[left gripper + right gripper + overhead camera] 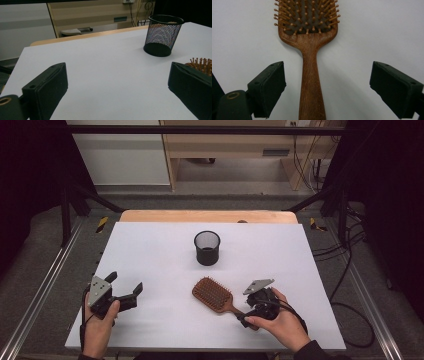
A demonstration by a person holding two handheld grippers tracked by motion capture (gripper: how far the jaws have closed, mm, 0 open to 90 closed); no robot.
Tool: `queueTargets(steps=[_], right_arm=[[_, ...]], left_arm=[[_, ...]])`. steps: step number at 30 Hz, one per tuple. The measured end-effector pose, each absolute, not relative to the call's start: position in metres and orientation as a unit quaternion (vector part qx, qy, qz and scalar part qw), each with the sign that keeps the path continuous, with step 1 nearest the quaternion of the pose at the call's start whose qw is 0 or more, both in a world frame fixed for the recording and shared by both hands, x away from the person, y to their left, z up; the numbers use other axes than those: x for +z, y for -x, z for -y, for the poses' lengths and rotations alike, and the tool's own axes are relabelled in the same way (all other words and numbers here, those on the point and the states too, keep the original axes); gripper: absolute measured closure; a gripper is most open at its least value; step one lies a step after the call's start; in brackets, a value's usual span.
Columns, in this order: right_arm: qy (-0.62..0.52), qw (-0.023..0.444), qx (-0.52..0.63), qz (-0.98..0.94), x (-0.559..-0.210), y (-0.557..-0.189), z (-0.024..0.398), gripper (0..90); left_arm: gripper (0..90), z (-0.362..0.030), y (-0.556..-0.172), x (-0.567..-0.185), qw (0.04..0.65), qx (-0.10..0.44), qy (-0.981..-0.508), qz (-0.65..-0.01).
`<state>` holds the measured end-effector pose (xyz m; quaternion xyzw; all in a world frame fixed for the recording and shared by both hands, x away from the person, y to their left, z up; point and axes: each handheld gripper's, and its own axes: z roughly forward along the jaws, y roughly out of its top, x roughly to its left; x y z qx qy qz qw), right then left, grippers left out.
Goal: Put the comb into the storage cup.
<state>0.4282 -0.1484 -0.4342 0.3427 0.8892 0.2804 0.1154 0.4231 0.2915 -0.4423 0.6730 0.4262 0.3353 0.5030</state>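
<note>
I take the wooden hairbrush as my reference; it lies flat on the white table, bristles up, with its handle pointing toward the near right corner. My right gripper sits at the end of that handle with its jaws apart, one on each side of it, neither pad touching the wood. I judge this alignment to be the approach for a grip on the handle, the narrowest part. My left gripper waits well to the left of the brush, jaws wide and empty, clear of the working area. The black mesh cup stands upright beyond the brush head, a likely destination.

The right gripper view confirms the handle is centred between the pads, which the high view hides under the hand. The left gripper view shows the cup's open rim and the bristle tips just behind its right-hand jaw.
</note>
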Motion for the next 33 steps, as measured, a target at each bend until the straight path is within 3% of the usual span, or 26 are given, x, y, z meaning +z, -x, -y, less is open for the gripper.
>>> queueTargets(steps=[16, 21, 33], right_arm=[[-0.338, 0.081, 0.250, -0.904, -0.447, -0.434, 0.121, 11.4], [-0.333, 0.075, 0.246, -0.907, -0.445, -0.436, 0.119, 17.1], [-0.350, 0.052, 0.240, -0.904, -0.452, -0.445, 0.115, 39.8]], left_arm=[[2.6, -0.289, -0.423, -0.442, 0.503, 0.338, -0.677, -0.418], [2.6, -0.288, -0.422, -0.441, 0.502, 0.341, -0.681, -0.410], [2.7, -0.287, -0.423, -0.441, 0.503, 0.336, -0.684, -0.408]])
